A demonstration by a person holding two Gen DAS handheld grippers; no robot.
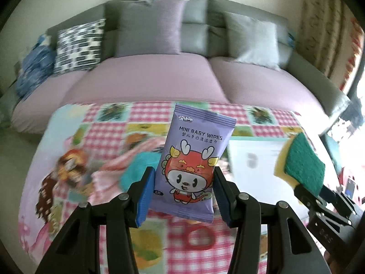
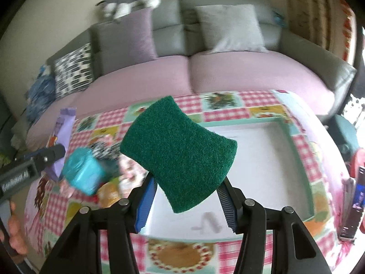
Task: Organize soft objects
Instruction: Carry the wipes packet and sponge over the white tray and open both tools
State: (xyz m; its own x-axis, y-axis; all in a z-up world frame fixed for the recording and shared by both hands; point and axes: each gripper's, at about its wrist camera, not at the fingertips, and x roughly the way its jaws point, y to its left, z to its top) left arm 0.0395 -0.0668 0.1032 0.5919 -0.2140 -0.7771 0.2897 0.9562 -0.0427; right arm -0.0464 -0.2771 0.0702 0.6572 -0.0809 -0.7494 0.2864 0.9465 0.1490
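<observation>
The left gripper (image 1: 182, 178) is closed on the lower part of a purple pack of baby wipes (image 1: 194, 159), which it holds upright above the table (image 1: 109, 118) with the checked, colourful cloth; the right gripper (image 2: 186, 196) is closed on the lower edge of a green scouring sponge (image 2: 178, 155), raised over the white tray (image 2: 269, 150) with a teal rim. I judge the pack to be light and soft, with a smooth film wrapper that may slide between the pads, so it is better to take it across the flat middle, not at the thin sealed end. The sponge seems very light and springy (in the left view its yellow foam body (image 1: 282, 166) shows under the green layer), its rough face should give good grip, and a strong squeeze would only deform it. On the table to the left remain other soft things: a teal bundle (image 2: 84, 173) and a black-and-white patterned piece (image 2: 102, 151) close behind it, but motion blur makes their shapes unclear, and I cannot tell if they touch each other. The pack hides the cloth behind it, a red ring-like shape (image 1: 199, 237) under it is too blurred to name, and the near edge of the tray is cut off by the right gripper.
</observation>
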